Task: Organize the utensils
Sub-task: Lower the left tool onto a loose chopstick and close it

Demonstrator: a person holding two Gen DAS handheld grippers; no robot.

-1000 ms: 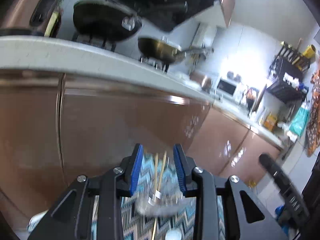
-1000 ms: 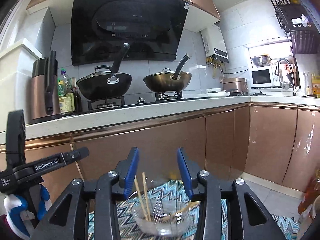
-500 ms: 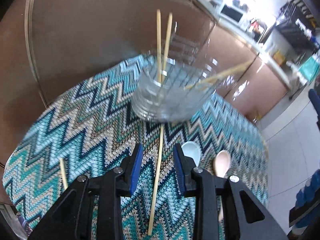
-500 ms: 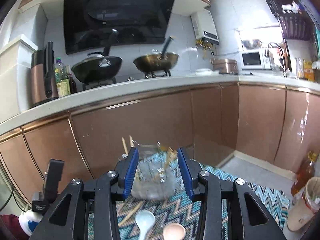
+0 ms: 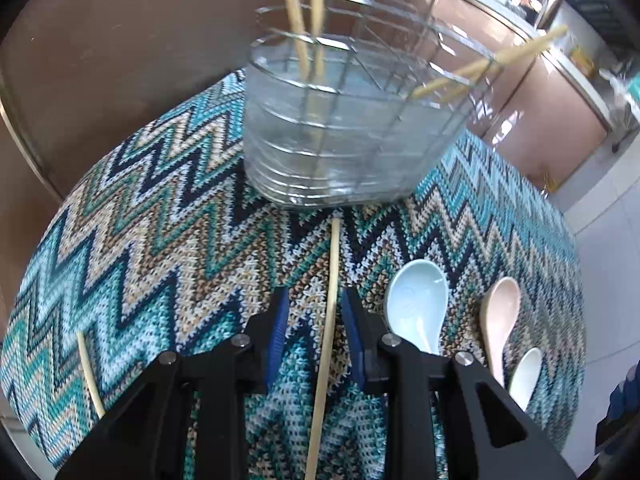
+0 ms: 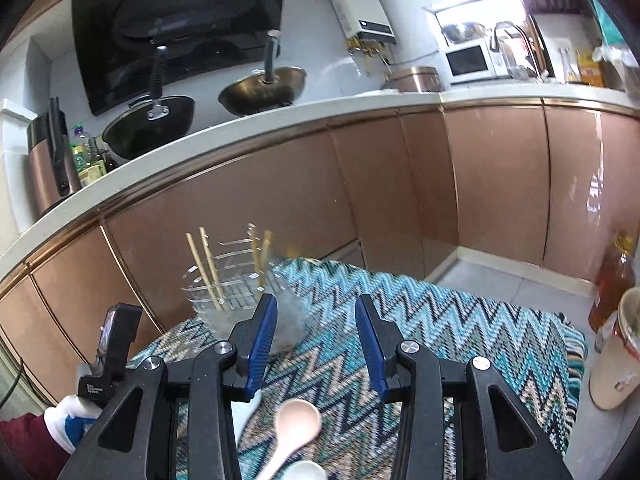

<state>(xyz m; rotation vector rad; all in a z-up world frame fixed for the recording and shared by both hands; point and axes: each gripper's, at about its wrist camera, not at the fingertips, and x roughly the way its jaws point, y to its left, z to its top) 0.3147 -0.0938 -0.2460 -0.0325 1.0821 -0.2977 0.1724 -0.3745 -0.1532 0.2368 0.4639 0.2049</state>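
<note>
Left wrist view shows a loose chopstick (image 5: pixel 328 320) lying on the zigzag cloth (image 5: pixel 160 248), its far tip just short of the glass holder (image 5: pixel 344 136), and the left gripper (image 5: pixel 312 332) now straddles it with its jaws open and nothing held. Half a second ago the stick lay further ahead of the fingers; a second ago this camera looked at the cabinets, so the gripper has swung down and closed in on the stick. That suggests the pick-up is about to start, with the closing squeeze not yet made. The holder already has two chopsticks (image 5: pixel 304 20) upright and others leaning at its right. A second stick (image 5: pixel 90 372) lies well to the left; a blue spoon (image 5: pixel 416 304), a pink spoon (image 5: pixel 500 320) and a white spoon (image 5: pixel 526 372) lie to the right. Right wrist view shows the right gripper (image 6: pixel 316 340) open and empty above the pink spoon, tilted lower than before.
</note>
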